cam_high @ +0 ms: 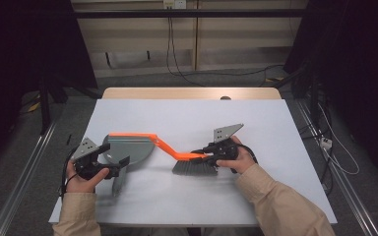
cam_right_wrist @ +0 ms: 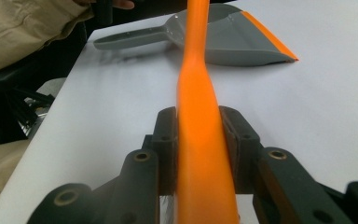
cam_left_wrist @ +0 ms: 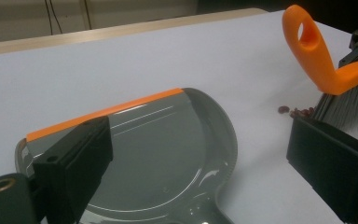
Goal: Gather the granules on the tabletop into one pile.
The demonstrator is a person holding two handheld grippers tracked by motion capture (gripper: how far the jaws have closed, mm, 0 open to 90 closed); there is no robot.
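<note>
A grey dustpan (cam_high: 137,150) (cam_left_wrist: 168,140) (cam_right_wrist: 233,37) with an orange lip lies flat on the white table, its handle (cam_high: 118,183) pointing toward the person. My left gripper (cam_high: 116,154) (cam_left_wrist: 205,149) hovers over the pan's rear with its jaws wide apart, open, and nothing pressed between them. My right gripper (cam_high: 203,155) (cam_right_wrist: 200,135) is shut on the orange handle of a hand brush (cam_high: 194,168) (cam_right_wrist: 198,93). The handle's looped end (cam_left_wrist: 307,32) reaches toward the pan. The grey bristles (cam_left_wrist: 345,105) rest on the table, with several small brown crumbs (cam_left_wrist: 292,111) beside them.
The white table top (cam_high: 192,118) has a wooden strip (cam_high: 192,93) along its far edge, with a small dark object (cam_high: 225,98) on it. Cables (cam_high: 177,69) trail over the floor behind. Metal rails (cam_high: 22,172) run along both sides of the table.
</note>
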